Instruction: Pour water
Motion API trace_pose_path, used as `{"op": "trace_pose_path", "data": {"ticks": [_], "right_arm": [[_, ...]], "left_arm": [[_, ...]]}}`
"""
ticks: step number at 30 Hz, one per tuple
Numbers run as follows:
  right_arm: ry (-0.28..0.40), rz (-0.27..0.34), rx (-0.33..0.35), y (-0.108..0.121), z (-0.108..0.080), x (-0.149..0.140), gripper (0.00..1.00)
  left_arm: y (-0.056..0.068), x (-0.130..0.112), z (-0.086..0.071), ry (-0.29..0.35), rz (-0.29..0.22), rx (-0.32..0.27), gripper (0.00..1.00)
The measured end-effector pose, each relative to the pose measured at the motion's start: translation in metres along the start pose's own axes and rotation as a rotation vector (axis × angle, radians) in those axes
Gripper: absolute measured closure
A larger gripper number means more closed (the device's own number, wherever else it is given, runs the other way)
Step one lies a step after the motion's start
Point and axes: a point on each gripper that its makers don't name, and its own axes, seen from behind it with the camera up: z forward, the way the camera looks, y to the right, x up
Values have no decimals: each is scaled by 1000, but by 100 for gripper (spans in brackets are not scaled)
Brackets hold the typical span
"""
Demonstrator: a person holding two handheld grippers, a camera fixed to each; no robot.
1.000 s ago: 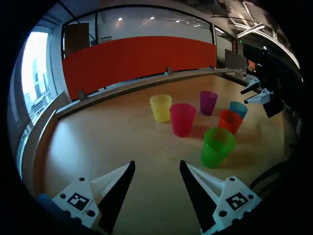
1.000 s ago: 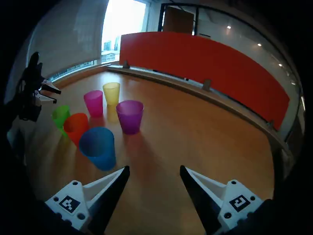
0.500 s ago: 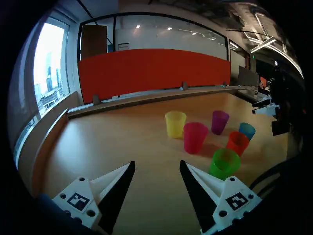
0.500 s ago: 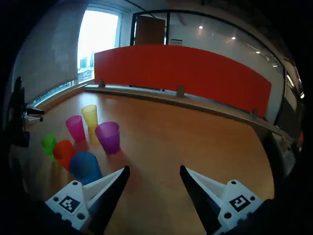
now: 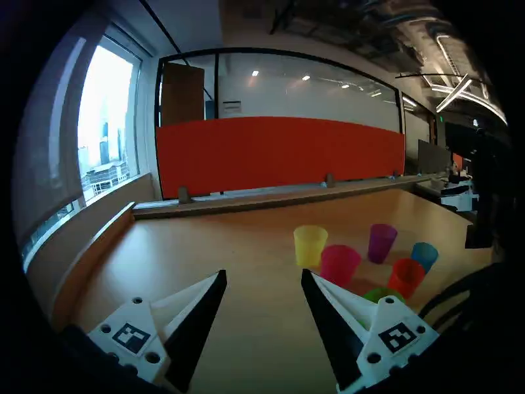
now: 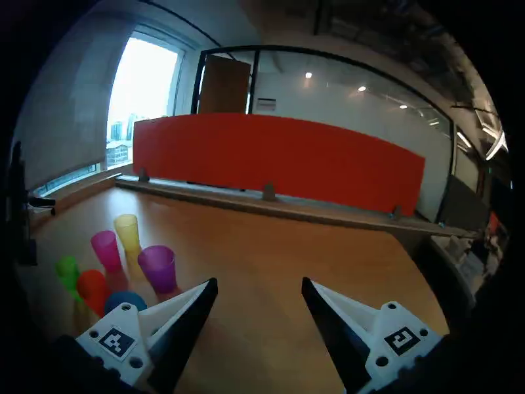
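Jaws of your left gripper [image 5: 262, 272] stand released in the left gripper view, spread wide with nothing between them, held above the wooden table [image 5: 197, 256]; the six cups cluster on the table ahead and to the right of your fingers; the yellow cup [image 5: 310, 245] is farthest left, the pink cup [image 5: 339, 264] just beside it and nearer you, the purple cup [image 5: 381, 242] behind, the blue cup [image 5: 424, 255] farthest right, the orange cup [image 5: 406, 276] in front of the blue; the green cup [image 5: 375, 294] peeks out behind your right finger; all stand upright, and you cannot tell whether any holds water; a red partition [image 5: 279, 154] runs along the far edge, a window [image 5: 105, 151] to the left.

Your right gripper [image 6: 259, 281] in the right gripper view is likewise unclenched and empty over the table [image 6: 282, 262]; here the cups sit low on the left; yellow cup [image 6: 126, 231] farthest back, pink cup [image 6: 105, 249] beside it, purple cup [image 6: 157, 268] nearest the middle, green cup [image 6: 67, 272] and orange cup [image 6: 92, 291] toward the edge, blue cup [image 6: 125, 301] partly hidden behind your left finger; the red partition [image 6: 275, 164] spans the background.
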Motion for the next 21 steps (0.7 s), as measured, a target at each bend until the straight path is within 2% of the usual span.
{"op": "trace_pose_path", "data": {"ticks": [9, 12, 17, 21], "right_arm": [[142, 8, -95, 14, -14, 17, 0], [175, 9, -119, 16, -18, 19, 1], [247, 10, -167, 22, -30, 29, 0], [277, 7, -187, 23, -34, 29, 0]], "left_arm": [[-2, 19, -7, 103, -58, 65, 16], [3, 26, -8, 143, -76, 71, 16], [10, 29, -8, 168, -89, 67, 16], [12, 31, -8, 190, -101, 75, 16]]}}
